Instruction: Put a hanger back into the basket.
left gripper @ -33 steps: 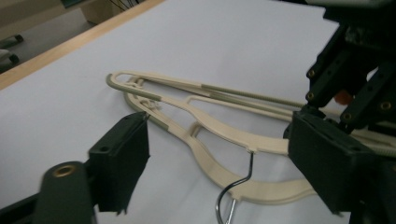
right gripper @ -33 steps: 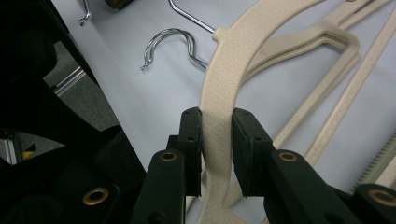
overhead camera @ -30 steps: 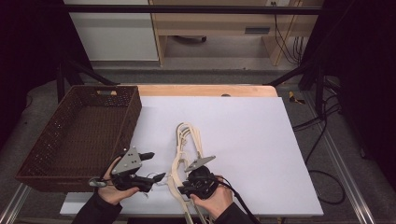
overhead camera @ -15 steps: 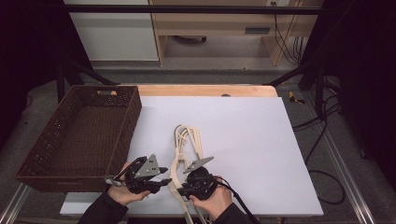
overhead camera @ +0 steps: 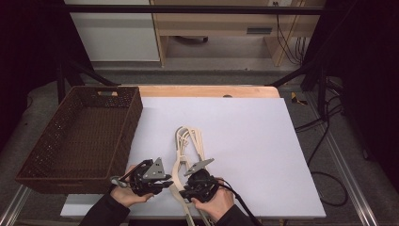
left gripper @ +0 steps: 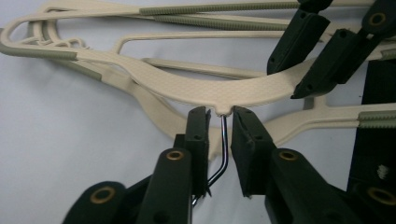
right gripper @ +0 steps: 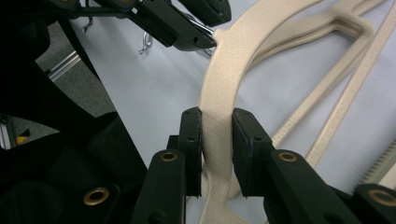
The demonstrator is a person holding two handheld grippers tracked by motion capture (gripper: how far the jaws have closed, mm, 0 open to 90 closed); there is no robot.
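Note:
A stack of cream plastic hangers [overhead camera: 189, 140] lies on the white board, near its front edge. My right gripper [overhead camera: 192, 182] [right gripper: 217, 116] is shut on the curved arm of the top hanger [right gripper: 223, 70], pads pressed against both sides. My left gripper [overhead camera: 165, 181] [left gripper: 219, 116] stands open just left of it. Its jaws sit on either side of the top hanger's thin metal hook [left gripper: 224, 140], with a gap around the wire. In the left gripper view, the right gripper's fingers [left gripper: 299, 39] clamp the same hanger [left gripper: 187, 81] farther along.
A dark brown wicker basket [overhead camera: 51, 141] stands at the board's left edge, close beside the left hand. The white board [overhead camera: 254, 141] extends to the right and back of the hangers. Its front edge runs just under both hands.
My left gripper has moved right and turned toward the hangers, bringing its jaws around the metal hook. The right gripper has stayed clamped in place.

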